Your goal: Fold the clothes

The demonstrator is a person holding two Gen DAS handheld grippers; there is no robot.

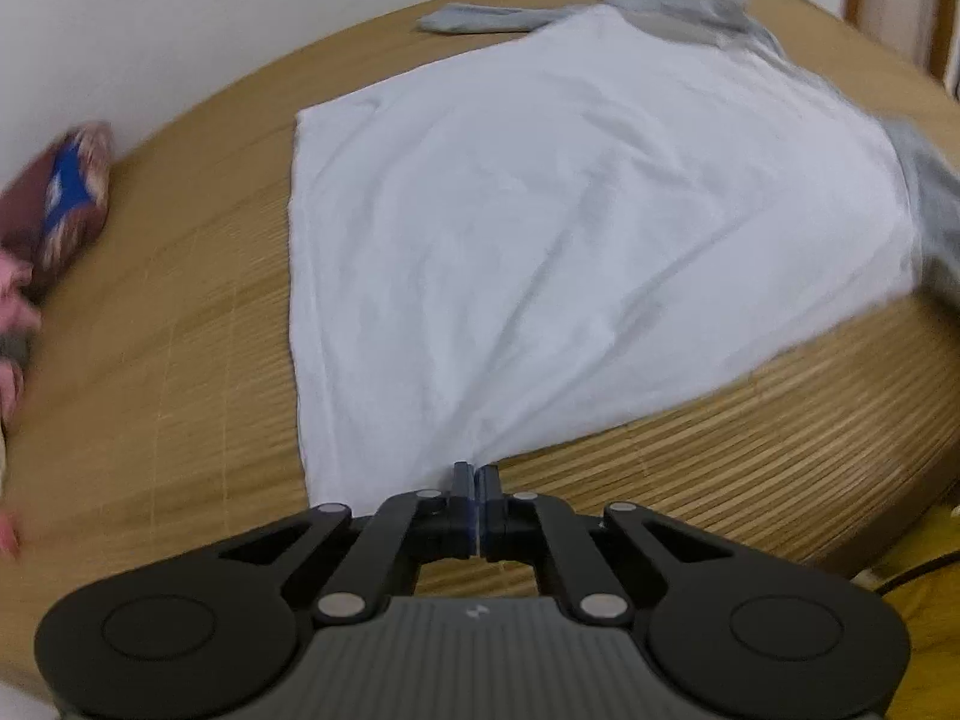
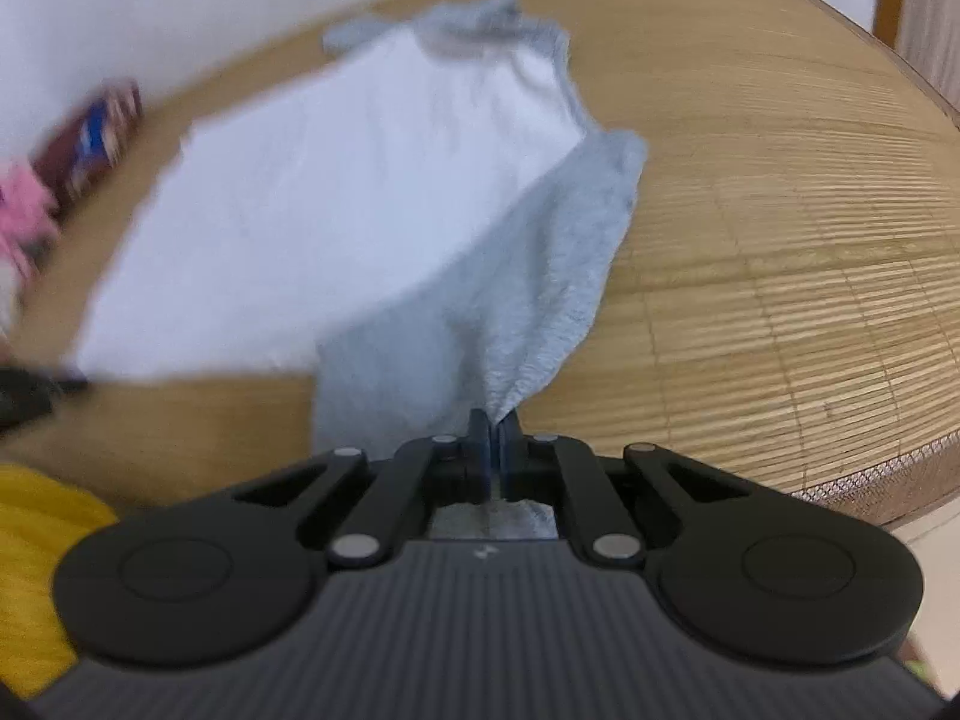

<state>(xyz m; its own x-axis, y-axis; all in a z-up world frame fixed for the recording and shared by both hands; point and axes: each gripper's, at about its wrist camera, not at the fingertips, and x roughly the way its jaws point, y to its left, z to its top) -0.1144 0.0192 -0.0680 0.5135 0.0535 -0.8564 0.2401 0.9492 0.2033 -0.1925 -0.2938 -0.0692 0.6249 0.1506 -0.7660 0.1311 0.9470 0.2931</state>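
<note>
I am starting a fold on the white shirt (image 1: 570, 228) with grey sleeves, spread flat on the woven mat (image 1: 180, 312). My left claw (image 1: 477, 474) is shut tight on its bottom corner. My right claw (image 2: 495, 420) pinches a grey sleeve (image 2: 540, 276). Next, I think, I must lift both and carry them across together.

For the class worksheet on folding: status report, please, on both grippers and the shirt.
Left gripper shut on shirt hem corner. Right gripper shut on grey sleeve. Shirt spread on bamboo mat. Nothing in the way.
</note>
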